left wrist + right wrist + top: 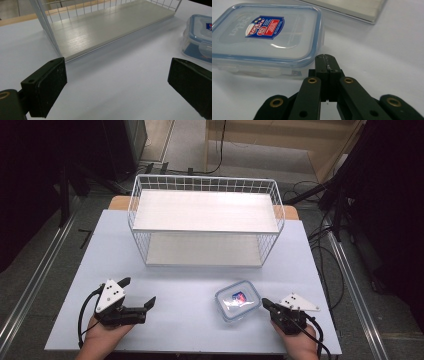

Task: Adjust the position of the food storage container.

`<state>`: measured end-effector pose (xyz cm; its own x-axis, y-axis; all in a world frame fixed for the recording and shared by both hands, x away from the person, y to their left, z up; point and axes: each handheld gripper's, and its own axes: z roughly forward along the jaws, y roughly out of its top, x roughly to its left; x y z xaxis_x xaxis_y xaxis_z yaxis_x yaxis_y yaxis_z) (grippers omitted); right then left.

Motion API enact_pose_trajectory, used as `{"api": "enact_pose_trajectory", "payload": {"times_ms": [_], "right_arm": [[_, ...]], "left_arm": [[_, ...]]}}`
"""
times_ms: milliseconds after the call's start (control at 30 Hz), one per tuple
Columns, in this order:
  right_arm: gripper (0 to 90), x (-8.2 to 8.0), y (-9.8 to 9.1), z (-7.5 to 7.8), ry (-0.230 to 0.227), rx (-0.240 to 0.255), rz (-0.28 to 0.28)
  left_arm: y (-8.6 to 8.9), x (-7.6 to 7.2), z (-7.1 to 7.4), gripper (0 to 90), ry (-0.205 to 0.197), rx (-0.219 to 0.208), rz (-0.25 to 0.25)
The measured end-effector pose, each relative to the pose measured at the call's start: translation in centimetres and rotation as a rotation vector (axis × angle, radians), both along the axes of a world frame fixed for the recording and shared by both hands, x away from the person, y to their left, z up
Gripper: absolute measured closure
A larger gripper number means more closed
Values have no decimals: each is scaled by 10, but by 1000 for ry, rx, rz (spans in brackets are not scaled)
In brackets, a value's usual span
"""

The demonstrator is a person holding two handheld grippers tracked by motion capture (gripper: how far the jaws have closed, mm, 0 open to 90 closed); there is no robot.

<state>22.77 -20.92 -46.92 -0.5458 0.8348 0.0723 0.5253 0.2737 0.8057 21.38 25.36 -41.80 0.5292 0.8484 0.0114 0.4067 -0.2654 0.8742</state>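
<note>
The box (238, 300) sits lid-on near the table's (190, 320) front edge, right of centre, ungripped. Your right gripper (263, 302) is pinched together at its side; your left gripper (137, 292) gapes, holding nothing. The rack (205, 220) is bare, so everything remains.

Overhead light, even and bright on table (190, 320) — surroundings beyond table dark. Soft shadow under rack (205, 215). Glare patch on container (265, 37) lid. Right gripper view — near jaws soft, slightly blurred; high view coarse.

Pale table (125, 265) on grey floor (45, 265); black cables (325, 250) trail; dark surroundings
</note>
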Motion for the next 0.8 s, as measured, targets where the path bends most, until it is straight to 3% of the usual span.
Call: {"api": "enact_pose_trajectory", "payload": {"times_ms": [367, 800], "right_arm": [[900, -7, 29, 3, 7, -8, 85], [900, -10, 55, 3, 3, -24, 139]], "left_arm": [[-1, 0, 0, 26, -1, 3, -2], [-3, 1, -2, 27, 4, 5, -7]]}}
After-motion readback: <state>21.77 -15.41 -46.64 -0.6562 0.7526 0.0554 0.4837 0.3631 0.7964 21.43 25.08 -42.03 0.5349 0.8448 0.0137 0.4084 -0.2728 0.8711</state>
